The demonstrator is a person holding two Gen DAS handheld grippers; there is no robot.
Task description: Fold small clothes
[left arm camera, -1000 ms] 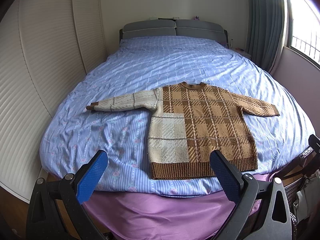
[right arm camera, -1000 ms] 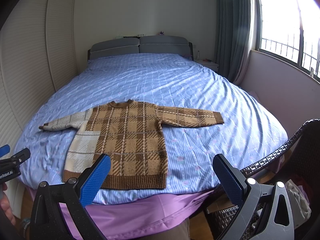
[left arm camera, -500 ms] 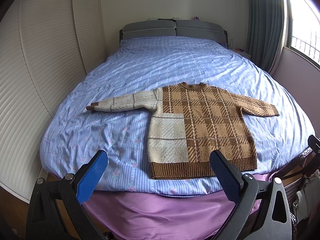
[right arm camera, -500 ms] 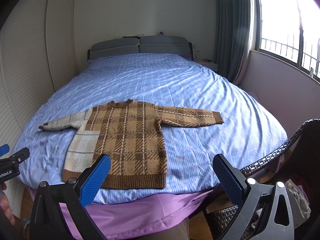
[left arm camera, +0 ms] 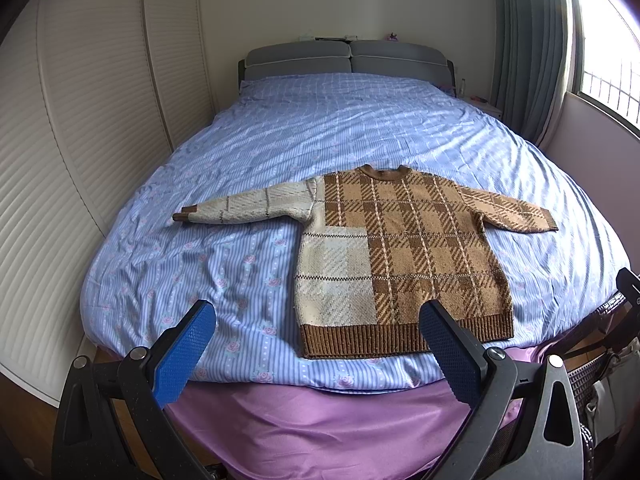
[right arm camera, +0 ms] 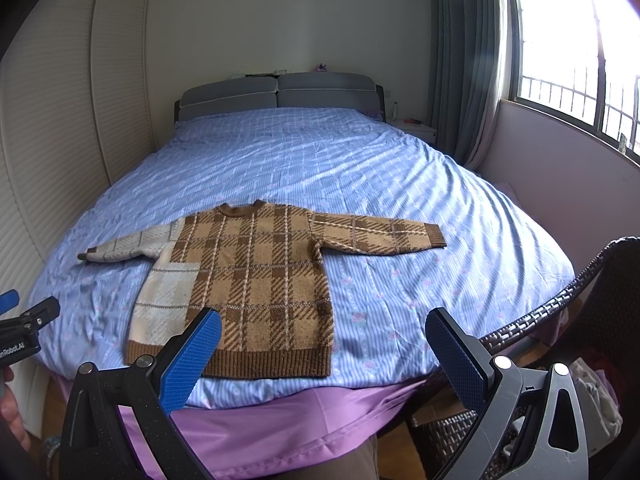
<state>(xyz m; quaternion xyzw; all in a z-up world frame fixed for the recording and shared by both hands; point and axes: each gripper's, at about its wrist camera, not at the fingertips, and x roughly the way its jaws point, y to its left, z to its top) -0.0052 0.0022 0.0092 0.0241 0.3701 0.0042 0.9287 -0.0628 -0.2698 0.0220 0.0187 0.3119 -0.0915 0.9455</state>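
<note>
We hold both grippers back from the foot of the bed [left arm camera: 224, 264], fingers spread wide and empty. The sweater [left arm camera: 404, 256] lies flat and face up near the foot edge, hem toward us, collar away, so its body runs straight ahead of the fingers and its sleeves extend crosswise. In the left wrist view, the left gripper [left arm camera: 316, 350] faces the cream sleeve [left arm camera: 248, 208], which lies ahead and to the left. In the right wrist view, the right gripper [right arm camera: 324, 354] faces the brown plaid sleeve [right arm camera: 380, 236], ahead and slightly right. We judge each sleeve belongs to the gripper on its own side; both are well apart from the fingers.
</note>
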